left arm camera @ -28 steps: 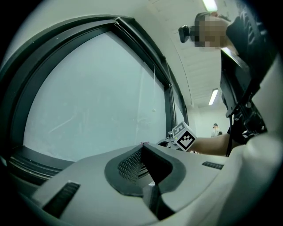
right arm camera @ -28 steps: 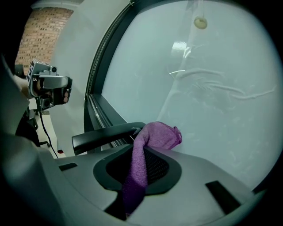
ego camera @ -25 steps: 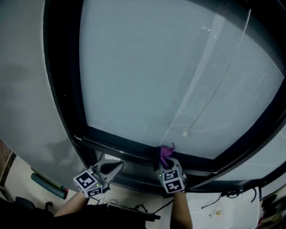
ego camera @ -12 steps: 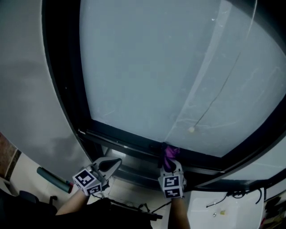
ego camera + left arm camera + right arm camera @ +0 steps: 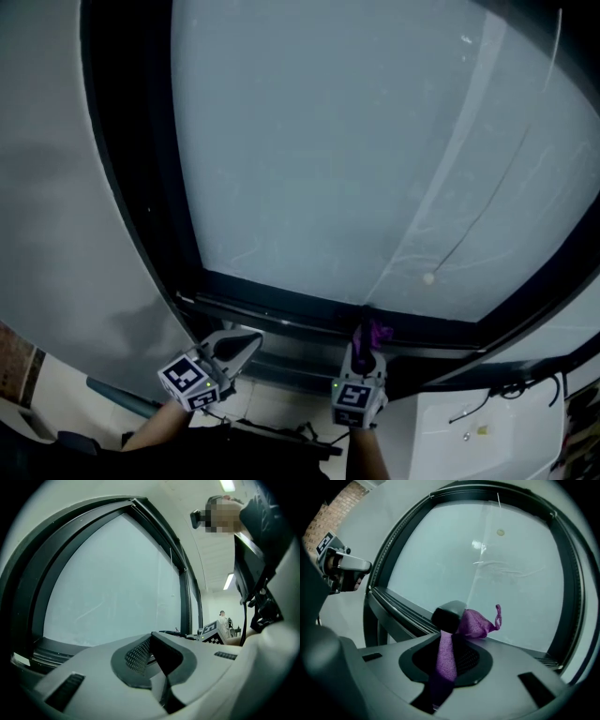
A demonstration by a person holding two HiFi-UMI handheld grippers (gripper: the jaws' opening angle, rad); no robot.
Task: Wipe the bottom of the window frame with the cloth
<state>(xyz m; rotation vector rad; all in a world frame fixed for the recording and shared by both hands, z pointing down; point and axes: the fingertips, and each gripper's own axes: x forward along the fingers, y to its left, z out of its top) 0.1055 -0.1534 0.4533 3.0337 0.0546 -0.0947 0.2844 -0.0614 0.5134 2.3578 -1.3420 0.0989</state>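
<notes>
Pinching cloth tight, right gripper holds its bunch just past the fingers at the bottom of the window frame; left gripper fingers closed, empty; drag may pull cloth free.

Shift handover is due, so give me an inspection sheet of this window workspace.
Surface: window frame dark, bottom rail ridged; glass streaked.
Job's things: purple cloth bunched at the bottom rail.
Clutter: dark tube lower left; small bits on a white top.
Tools: right tool shut on the cloth; left tool shut, empty.
Cables: black cable lower right.
Surroundings: grey wall; distant person.
</notes>
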